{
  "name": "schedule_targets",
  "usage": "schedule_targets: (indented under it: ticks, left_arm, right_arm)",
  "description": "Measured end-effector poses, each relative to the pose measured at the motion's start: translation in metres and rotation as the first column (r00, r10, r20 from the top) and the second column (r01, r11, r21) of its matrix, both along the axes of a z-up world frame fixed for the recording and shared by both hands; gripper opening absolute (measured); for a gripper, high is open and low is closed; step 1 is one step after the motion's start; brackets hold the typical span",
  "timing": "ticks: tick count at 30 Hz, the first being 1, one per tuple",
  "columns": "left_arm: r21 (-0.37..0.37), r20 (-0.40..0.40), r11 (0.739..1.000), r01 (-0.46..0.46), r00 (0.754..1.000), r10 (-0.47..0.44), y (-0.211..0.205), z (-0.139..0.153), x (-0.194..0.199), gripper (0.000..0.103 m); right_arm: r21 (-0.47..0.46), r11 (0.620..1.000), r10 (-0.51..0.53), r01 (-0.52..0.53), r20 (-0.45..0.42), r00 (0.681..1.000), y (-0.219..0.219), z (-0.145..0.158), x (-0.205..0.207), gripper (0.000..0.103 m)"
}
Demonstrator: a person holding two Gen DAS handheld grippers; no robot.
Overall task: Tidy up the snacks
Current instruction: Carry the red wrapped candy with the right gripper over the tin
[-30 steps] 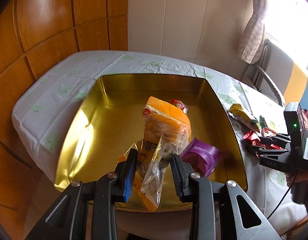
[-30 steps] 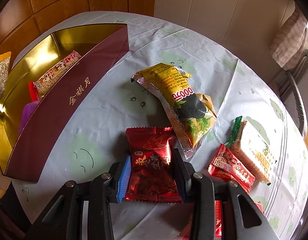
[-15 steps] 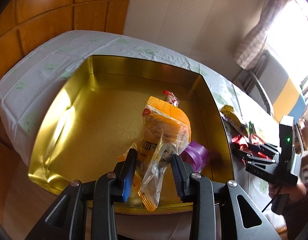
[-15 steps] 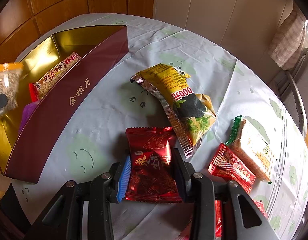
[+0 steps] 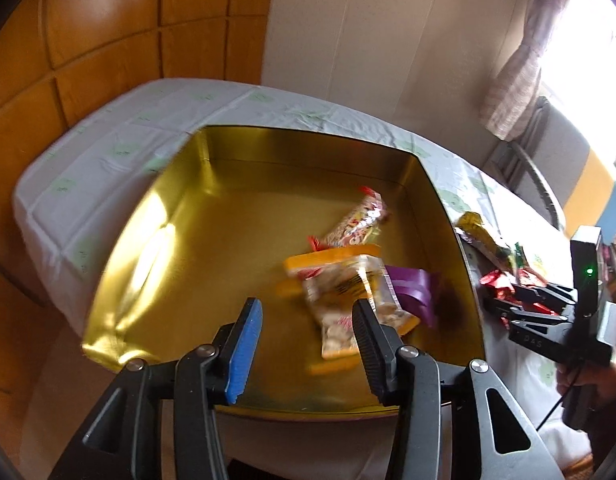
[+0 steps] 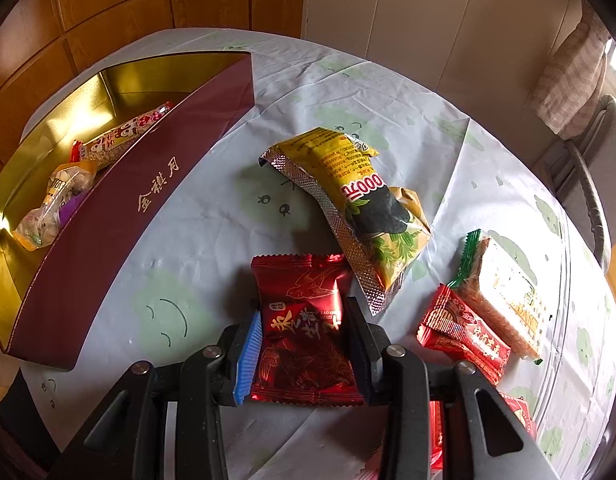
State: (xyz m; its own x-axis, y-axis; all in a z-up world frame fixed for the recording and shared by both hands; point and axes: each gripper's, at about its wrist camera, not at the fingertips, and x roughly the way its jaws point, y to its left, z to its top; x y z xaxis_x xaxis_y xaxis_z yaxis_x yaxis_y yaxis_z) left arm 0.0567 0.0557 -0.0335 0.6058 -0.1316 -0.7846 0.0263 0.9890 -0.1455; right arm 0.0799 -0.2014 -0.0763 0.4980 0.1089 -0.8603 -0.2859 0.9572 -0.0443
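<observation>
Tablecloth shows only rightward, red packet between right jaws

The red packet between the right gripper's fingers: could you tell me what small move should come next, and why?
Probably lift it and carry it toward the tin. The right gripper is shut on the red packet, which lies on the cloth. The left gripper is open, its jaws having just opened, with the nut bag lying in the tin, so that drop looks finished.

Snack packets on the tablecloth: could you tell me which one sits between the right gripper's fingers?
The large dark-red foil packet with gold swallow artwork; the yellow bag and the smaller red packet lie clear of the right gripper.
</observation>
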Motion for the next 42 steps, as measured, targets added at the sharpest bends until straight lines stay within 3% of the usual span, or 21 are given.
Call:
schedule_targets:
  ticks: [14,21,26,31,42]
  left_arm:
    - [0.043,0.092,0.997,-0.067,0.994,0.063,0.02,0.024,-0.024,0.053]
    - [0.052,0.109,0.995,-0.082,0.991,0.076,0.025,0.026,-0.03,0.053]
    - [0.048,0.114,0.994,-0.096,0.989,0.09,0.029,0.027,-0.032,0.054]
    - [0.041,0.113,0.994,-0.103,0.989,0.098,0.032,0.026,-0.032,0.054]
    - [0.04,0.118,0.992,-0.117,0.987,0.111,0.036,0.026,-0.033,0.054]
  right_arm:
    - [-0.019,0.997,-0.08,0.08,0.013,0.997,0.005,0.001,-0.001,0.039]
    - [0.022,0.991,-0.135,0.134,0.016,0.991,0.001,0.007,-0.001,0.039]
    - [0.069,0.985,-0.16,0.155,0.059,0.985,-0.001,0.026,-0.008,0.039]
    - [0.089,0.986,-0.151,0.142,0.111,0.982,0.007,0.048,-0.015,0.039]
    - [0.196,0.98,-0.066,0.042,0.119,0.991,0.038,0.08,-0.03,0.039]
